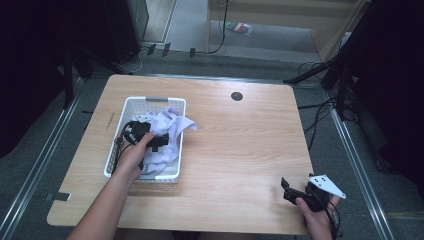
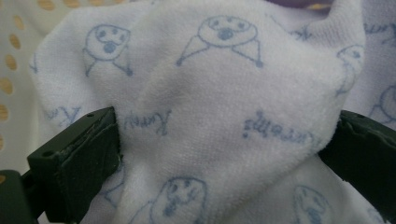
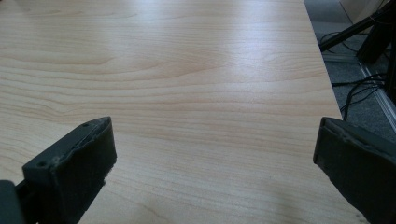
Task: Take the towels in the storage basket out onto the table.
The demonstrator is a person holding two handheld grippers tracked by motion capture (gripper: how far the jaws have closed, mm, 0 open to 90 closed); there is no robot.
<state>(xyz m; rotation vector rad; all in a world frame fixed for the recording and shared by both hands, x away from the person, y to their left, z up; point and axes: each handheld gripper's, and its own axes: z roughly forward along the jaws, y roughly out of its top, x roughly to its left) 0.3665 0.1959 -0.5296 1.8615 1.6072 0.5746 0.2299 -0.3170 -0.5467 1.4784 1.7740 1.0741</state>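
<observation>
A white perforated basket stands on the left half of the wooden table. In it lies a crumpled white cloth with pale blue printed figures. My left gripper is down in the basket, pushed into the cloth. In the left gripper view its jaws stand wide apart on either side of a raised fold of the cloth, so the left gripper is open. My right gripper hovers near the table's front right corner. It is open, the right gripper holding nothing over bare wood.
The basket wall shows at the left behind the cloth. A round cable hole sits at the table's far middle. The table's right edge lies close to my right gripper, with cables and stand legs on the floor beyond.
</observation>
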